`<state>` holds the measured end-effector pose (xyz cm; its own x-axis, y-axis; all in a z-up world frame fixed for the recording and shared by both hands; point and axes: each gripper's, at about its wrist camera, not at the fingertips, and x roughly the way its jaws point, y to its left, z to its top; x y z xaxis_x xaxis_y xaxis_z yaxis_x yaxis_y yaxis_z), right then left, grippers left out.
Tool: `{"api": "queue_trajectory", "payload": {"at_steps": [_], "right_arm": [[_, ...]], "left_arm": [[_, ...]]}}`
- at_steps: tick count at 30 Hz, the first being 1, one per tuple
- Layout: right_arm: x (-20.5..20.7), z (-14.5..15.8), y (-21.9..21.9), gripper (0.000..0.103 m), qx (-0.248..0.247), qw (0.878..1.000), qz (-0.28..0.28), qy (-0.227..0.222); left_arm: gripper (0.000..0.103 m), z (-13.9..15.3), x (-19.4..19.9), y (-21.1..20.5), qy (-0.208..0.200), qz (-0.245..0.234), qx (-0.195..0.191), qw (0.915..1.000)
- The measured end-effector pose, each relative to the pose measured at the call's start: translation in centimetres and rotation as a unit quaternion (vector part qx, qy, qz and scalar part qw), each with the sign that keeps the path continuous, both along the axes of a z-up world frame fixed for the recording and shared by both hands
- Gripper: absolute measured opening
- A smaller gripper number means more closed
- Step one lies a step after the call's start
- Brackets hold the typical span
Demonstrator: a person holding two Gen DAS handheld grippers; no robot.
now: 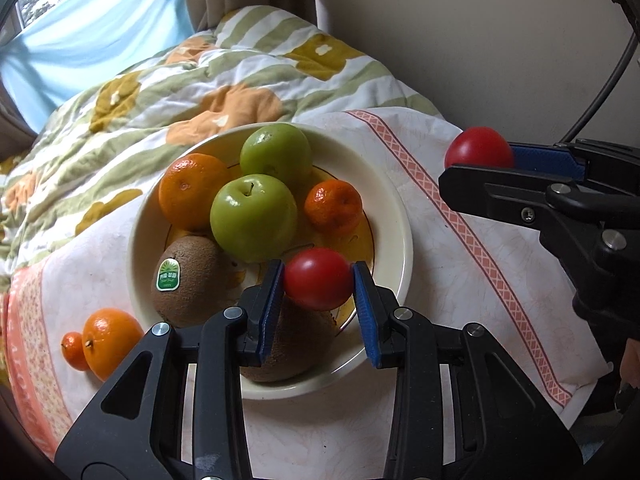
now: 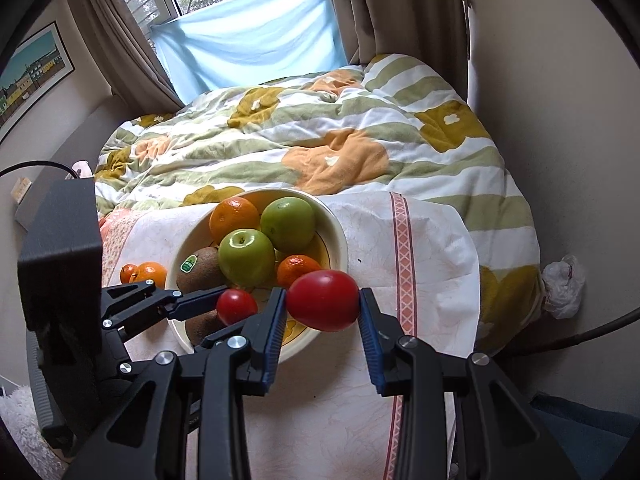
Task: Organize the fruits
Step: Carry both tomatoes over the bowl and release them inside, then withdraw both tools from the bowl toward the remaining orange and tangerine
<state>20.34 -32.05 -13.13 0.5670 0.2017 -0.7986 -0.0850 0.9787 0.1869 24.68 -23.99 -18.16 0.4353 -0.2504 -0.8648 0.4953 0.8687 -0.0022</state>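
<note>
Over the cream bowl [image 1: 394, 216] of glossy apples, fuzzy kiwis: left gripper [image 1: 319, 280] jaws clamped on smooth red tomato [image 1: 318, 278]; right gripper [image 2: 323, 300] pinches an oval tomato [image 2: 322, 300] beside the rim.

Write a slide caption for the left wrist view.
Left gripper holds a red tomato over the cream fruit bowl.
</note>
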Motion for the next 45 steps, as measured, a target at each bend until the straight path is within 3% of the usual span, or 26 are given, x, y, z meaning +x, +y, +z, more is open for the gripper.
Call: {"api": "queue_trajectory", "payload": {"at_steps": [2, 3, 4, 15, 25, 44, 45], "right_arm": [[0.0, 0.0, 0.0, 0.033, 0.0, 1.0, -0.001, -0.001], [0.0, 0.0, 0.0, 0.033, 0.001, 1.0, -0.001, 0.0], [0.0, 0.0, 0.0, 0.033, 0.0, 1.0, -0.001, 0.0], [-0.4, 1.0, 0.4, 0.033, 0.002, 1.0, 0.006, -0.012], [0.4, 0.9, 2.8, 0.033, 0.01, 0.999, 0.042, -0.007], [2.3, -3.2, 7.2, 0.033, 0.005, 0.994, 0.105, 0.02], [2.4, -3.2, 7.2, 0.037, 0.003, 0.994, 0.106, 0.02]], "left_arm": [[0.067, 0.2, -0.2, 0.0, -0.004, -0.004, 0.004, 1.0], [0.099, 0.4, -0.3, 0.0, -0.01, -0.003, 0.006, 0.9999], [0.103, 0.8, -0.6, 0.2, -0.023, 0.0, 0.002, 0.9997], [0.103, 3.6, -1.9, 2.9, -0.039, 0.024, -0.027, 0.9986], [0.103, 5.7, -2.6, 7.5, -0.05, 0.081, -0.036, 0.9948], [0.103, 4.3, -3.3, 12.3, -0.032, 0.16, -0.029, 0.9861], [0.103, 4.1, -3.4, 12.4, -0.03, 0.163, -0.03, 0.9858]]}}
